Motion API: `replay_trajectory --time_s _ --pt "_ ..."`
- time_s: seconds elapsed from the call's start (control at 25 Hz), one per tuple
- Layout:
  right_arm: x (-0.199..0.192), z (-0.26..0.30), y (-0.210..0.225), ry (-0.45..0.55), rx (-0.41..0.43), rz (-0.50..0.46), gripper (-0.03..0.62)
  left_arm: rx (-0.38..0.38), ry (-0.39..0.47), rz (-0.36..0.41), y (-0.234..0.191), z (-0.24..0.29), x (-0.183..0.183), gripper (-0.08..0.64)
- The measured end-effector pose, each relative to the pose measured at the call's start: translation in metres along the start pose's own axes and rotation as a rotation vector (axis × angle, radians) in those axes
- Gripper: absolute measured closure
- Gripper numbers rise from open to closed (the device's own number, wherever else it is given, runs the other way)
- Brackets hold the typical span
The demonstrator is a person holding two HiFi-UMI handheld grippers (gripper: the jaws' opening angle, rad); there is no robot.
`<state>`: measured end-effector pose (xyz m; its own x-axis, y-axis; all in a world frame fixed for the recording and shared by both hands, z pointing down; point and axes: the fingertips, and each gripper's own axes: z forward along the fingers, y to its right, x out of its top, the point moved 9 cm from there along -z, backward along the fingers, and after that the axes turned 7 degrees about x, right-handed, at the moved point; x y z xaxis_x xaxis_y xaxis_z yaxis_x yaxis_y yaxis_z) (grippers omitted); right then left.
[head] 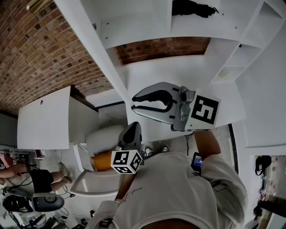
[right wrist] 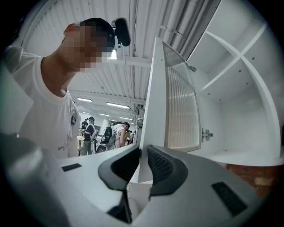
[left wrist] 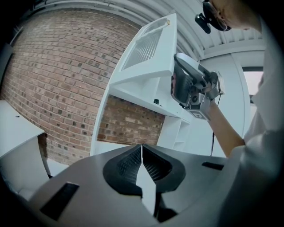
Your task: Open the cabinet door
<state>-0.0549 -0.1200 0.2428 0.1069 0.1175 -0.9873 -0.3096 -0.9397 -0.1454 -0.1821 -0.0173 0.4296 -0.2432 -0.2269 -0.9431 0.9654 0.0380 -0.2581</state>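
1. the white cabinet (right wrist: 248, 80) is standing open in front of a brick wall (left wrist: 57, 75).
2. the cabinet door (right wrist: 153, 102) is sticking out wide, its thin edge pointing at me.
3. my right gripper (right wrist: 143, 153) is squeezing that door edge between its jaws.
4. my left gripper (left wrist: 142, 150) is waiting lower down, away from the door, jaws pressed together, holding nothing.

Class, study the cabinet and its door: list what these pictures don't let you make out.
Dark thing on a shelf, head view: cut off by the top edge, too dark to name.
Door, lower end, right gripper view: hidden behind the right gripper, shut on the door's edge.
Orange thing, head view: partly behind the left gripper; too little shows to name it.
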Motion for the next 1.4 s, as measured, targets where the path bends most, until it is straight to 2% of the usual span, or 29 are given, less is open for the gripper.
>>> replay_trajectory --time_s 0.72,1.0,1.12,1.24,1.4 --pt "0.0 0.058 -0.012 -0.043 0.077 -0.011 0.532 0.048 0.027 -0.023 -0.028 -0.024 0.004 0.543" --pt "-0.003 0.103 -0.014 -0.091 0.095 -0.055 0.552 0.083 0.046 -0.032 -0.038 -0.032 0.006 0.542" --pt "-0.004 0.117 -0.011 -0.067 0.086 -0.074 0.554 0.108 0.062 -0.041 -0.044 -0.039 0.007 0.542" --pt "-0.003 0.118 -0.008 -0.015 0.084 -0.027 0.554 0.135 0.075 -0.052 -0.052 -0.048 0.006 0.542" --pt "0.0 0.116 -0.006 -0.024 0.071 -0.042 0.557 0.144 0.071 -0.066 -0.059 -0.051 0.003 0.542"
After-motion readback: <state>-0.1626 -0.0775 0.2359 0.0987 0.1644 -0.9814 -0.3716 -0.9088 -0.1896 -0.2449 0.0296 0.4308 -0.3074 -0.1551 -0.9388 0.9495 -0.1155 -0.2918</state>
